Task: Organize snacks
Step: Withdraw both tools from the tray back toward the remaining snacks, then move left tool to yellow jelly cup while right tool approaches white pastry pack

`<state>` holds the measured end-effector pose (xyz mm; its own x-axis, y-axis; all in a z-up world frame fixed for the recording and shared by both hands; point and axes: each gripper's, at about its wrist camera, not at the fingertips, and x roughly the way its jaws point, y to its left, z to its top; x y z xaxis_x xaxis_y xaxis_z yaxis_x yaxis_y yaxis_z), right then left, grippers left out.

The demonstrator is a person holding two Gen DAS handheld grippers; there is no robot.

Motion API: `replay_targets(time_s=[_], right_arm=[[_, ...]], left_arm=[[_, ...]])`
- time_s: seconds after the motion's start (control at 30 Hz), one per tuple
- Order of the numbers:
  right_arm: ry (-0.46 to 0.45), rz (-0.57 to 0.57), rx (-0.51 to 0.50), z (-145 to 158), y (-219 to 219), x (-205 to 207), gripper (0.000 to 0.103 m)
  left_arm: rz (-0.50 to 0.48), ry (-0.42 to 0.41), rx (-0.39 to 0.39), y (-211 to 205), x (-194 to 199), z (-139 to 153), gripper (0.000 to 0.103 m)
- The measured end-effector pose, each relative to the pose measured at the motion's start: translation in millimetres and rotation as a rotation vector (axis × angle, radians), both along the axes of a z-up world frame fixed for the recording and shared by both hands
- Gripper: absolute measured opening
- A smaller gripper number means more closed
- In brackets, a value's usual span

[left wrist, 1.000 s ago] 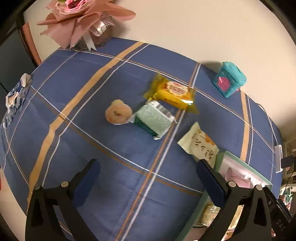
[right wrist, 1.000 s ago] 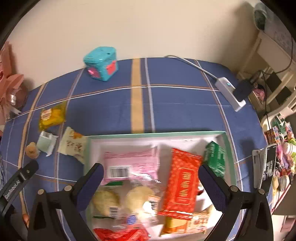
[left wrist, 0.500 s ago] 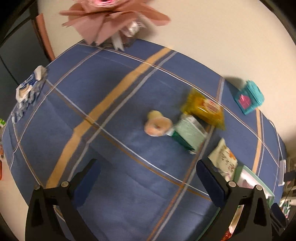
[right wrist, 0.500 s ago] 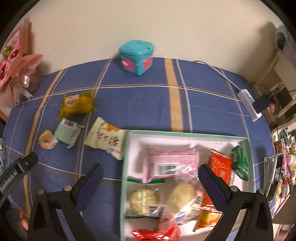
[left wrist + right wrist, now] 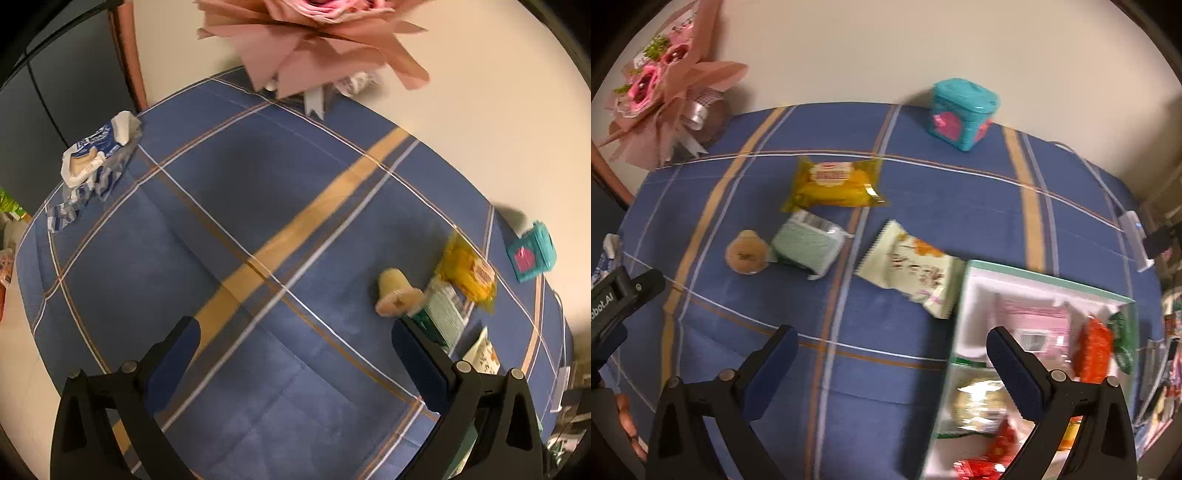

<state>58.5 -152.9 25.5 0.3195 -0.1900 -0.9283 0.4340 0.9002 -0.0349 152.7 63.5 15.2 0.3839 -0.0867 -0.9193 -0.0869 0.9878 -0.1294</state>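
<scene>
— Right wrist view: right gripper (image 5: 886,354) gaping wide, hovering over blue plaid cloth (image 5: 871,406), holding nothing?

— Yes. Left gripper (image 5: 293,345) spreading wide too (empty). Cream packet (image 5: 911,268) lying touching the tray (image 5: 1045,277); yellow packet (image 5: 834,182) farther back.

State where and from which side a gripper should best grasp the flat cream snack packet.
Probably from above, pinching across the narrow width of the flat cream snack packet at its free serrated end; its other end lies against the white snack box.

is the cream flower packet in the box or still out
Out. The cream flower packet lies on the blue tablecloth, one corner against the box rim.
</scene>
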Motion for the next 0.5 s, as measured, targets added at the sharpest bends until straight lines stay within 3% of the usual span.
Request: replay_targets(time_s=[0.23, 0.5], right_arm=[[-0.053, -0.023, 0.038, -5, -6, 9, 0.103], [-0.104, -0.055, 0.043, -11, -23, 18, 0.103]], left_arm=[[0.000, 0.003, -0.016, 7, 10, -5, 0.103], [-0.047, -0.005, -0.070, -13, 20, -12, 0.103]])
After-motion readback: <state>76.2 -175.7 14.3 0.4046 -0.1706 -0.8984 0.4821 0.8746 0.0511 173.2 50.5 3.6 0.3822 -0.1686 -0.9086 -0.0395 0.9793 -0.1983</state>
